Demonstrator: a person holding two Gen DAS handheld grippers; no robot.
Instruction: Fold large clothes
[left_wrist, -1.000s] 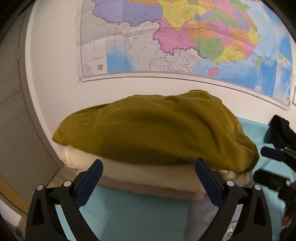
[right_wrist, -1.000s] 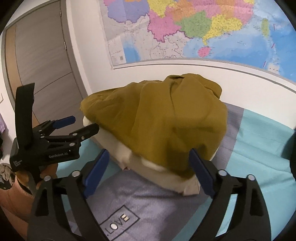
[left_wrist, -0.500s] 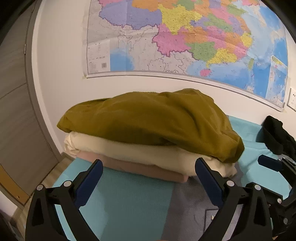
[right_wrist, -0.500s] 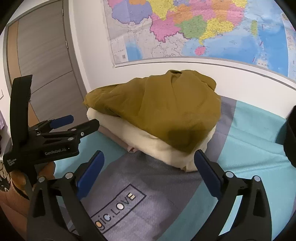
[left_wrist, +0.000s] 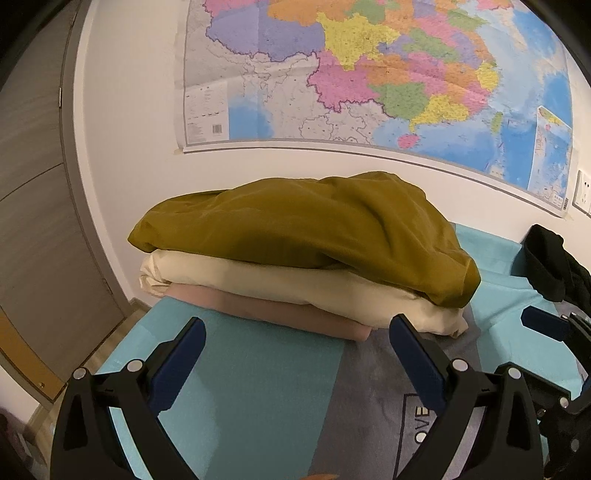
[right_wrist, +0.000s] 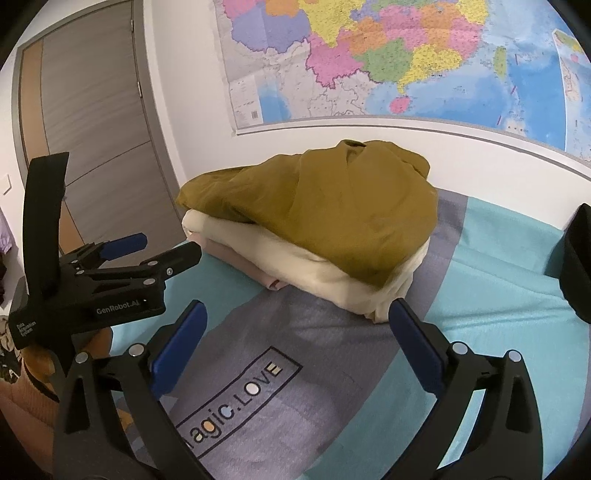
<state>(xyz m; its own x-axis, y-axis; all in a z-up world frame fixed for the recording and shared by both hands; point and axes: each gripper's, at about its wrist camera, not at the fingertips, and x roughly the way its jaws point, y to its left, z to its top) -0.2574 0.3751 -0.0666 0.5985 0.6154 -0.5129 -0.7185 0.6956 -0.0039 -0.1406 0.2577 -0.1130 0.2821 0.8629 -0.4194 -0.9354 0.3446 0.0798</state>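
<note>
A folded olive-green garment (left_wrist: 314, 229) (right_wrist: 332, 206) lies on top of a stack, over a folded cream garment (left_wrist: 280, 280) (right_wrist: 295, 266) and a pink one (left_wrist: 280, 310) (right_wrist: 229, 254). The stack sits at the far end of the bed by the wall. My left gripper (left_wrist: 295, 354) is open and empty, a short way in front of the stack; it also shows in the right wrist view (right_wrist: 159, 247). My right gripper (right_wrist: 295, 339) is open and empty, just short of the stack's near corner.
The bed cover (right_wrist: 480, 295) is teal with a grey panel (right_wrist: 280, 354) printed "magic.LOVE". A black garment (left_wrist: 550, 266) lies at the right. A wall map (left_wrist: 369, 74) hangs behind the stack. A grey door (right_wrist: 92, 110) stands at the left.
Both grippers have pulled back from the stack, which now looks smaller and farther away. Both have stayed open and empty.
</note>
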